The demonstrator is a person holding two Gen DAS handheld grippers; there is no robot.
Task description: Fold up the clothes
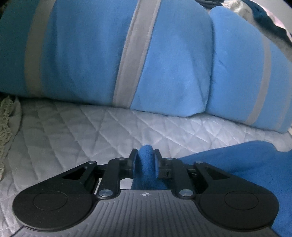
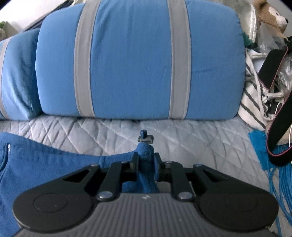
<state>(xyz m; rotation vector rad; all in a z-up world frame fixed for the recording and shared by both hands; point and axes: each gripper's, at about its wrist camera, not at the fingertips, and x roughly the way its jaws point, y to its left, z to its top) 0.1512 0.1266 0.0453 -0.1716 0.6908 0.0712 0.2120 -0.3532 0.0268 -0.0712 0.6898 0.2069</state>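
Note:
A dark blue fleece garment [image 1: 237,169] lies on the quilted white bedcover [image 1: 91,131], spreading from my left gripper toward the lower right. My left gripper [image 1: 145,160] is shut on a rolled fold of it [image 1: 146,164], and both pads press the cloth. In the right wrist view the same garment [image 2: 36,164] stretches off to the left. My right gripper [image 2: 146,162] is shut on a bunched edge of it [image 2: 146,156]. A small grey toggle or zip pull [image 2: 145,138] sticks out beyond the fingertips.
Blue pillows with grey stripes [image 2: 131,63] [image 1: 164,54] stand close ahead along the back. At the right are a striped cloth [image 2: 251,102], a dark phone-like slab [image 2: 272,67], a plush toy [image 2: 270,16], a black strap [image 2: 279,127] and blue cord [image 2: 279,173]. Lace trim [image 1: 5,127] lies at the left.

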